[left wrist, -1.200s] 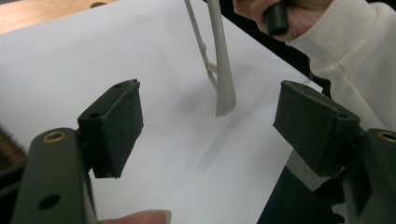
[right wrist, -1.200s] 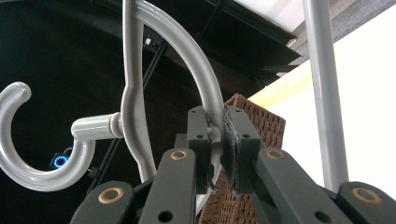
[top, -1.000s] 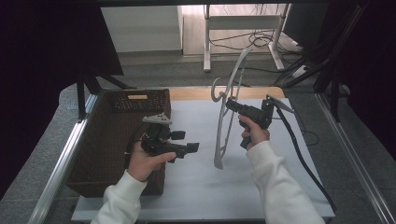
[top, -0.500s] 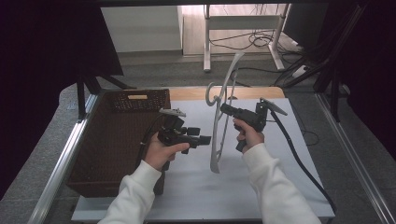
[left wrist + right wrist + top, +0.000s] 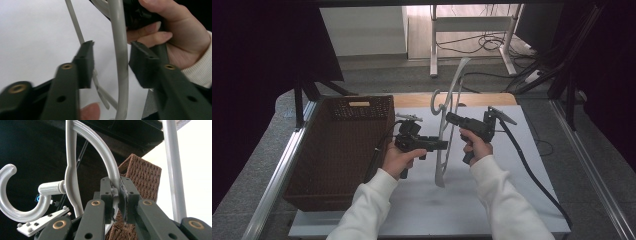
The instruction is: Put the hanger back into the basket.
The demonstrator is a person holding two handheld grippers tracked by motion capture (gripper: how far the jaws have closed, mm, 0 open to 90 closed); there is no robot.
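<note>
A grey plastic clothes hanger (image 5: 442, 155) stands on end over the white table top, its hook (image 5: 436, 102) pointing left. My right gripper (image 5: 450, 119) is shut on its curved upper arm (image 5: 100, 145), the pads pressed on it from both sides near the neck. My left gripper (image 5: 444, 145) reaches in from the left, lower down. Its jaws have just been closing and now stand on either side of one hanger bar (image 5: 120, 50), with a gap on each side of the bar. The person's right hand (image 5: 180, 37) shows just behind.
A dark brown wicker basket (image 5: 337, 145) stands at the table's left, right beside the left forearm. The white table top (image 5: 502, 200) has free room in front and to the right. The right gripper's cable (image 5: 532, 175) trails off to the lower right.
My left gripper has moved right from the basket's edge to the hanger, and its jaws have narrowed around a bar. The right gripper has kept its hold and place.
</note>
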